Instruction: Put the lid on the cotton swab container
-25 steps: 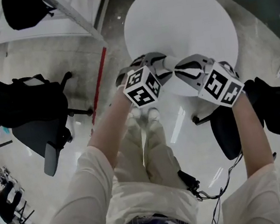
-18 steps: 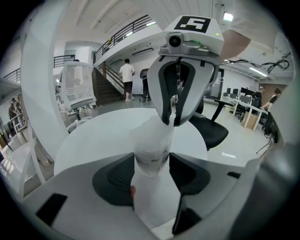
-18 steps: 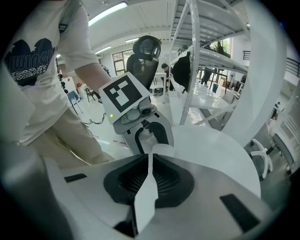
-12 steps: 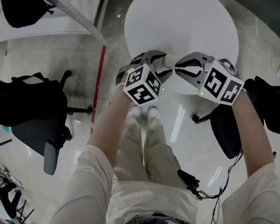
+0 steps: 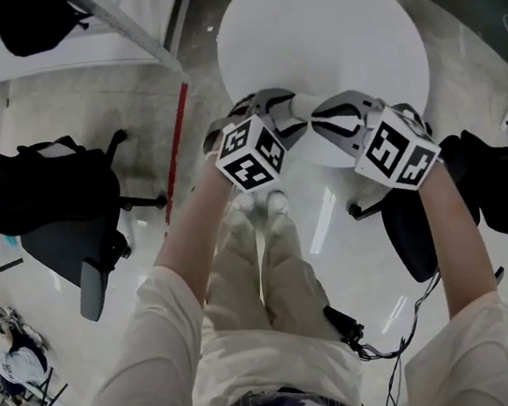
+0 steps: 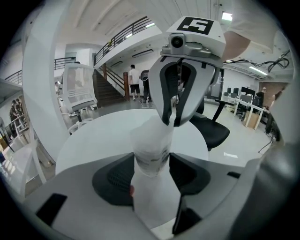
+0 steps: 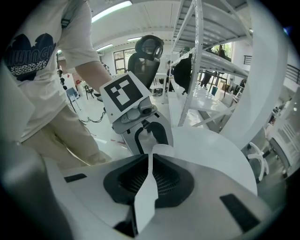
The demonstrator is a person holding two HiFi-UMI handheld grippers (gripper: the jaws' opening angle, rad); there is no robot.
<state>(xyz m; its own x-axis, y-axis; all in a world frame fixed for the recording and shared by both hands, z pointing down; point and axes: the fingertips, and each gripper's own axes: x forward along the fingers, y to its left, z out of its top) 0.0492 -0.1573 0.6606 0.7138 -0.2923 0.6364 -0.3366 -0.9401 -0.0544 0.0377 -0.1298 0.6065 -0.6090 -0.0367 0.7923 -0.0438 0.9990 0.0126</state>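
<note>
A translucent white cotton swab container (image 6: pixel 151 140) is clamped between the widely spread jaws of the left hand-held gripper (image 6: pixel 152 161), with its far end pointed at the right hand-held gripper (image 7: pixel 151 164). A thin white lid (image 7: pixel 145 199) is pinched edge-on between the right jaws, which are set narrow. In the head view both tools are seen tip to tip above the near edge of the round white desk (image 5: pixel 324 35). In the left gripper view the right jaw tips are seen at the container's far end; whether the lid touches the container cannot be told. A black office chair (image 5: pixel 62 245) is seen on the floor at the left.
</note>
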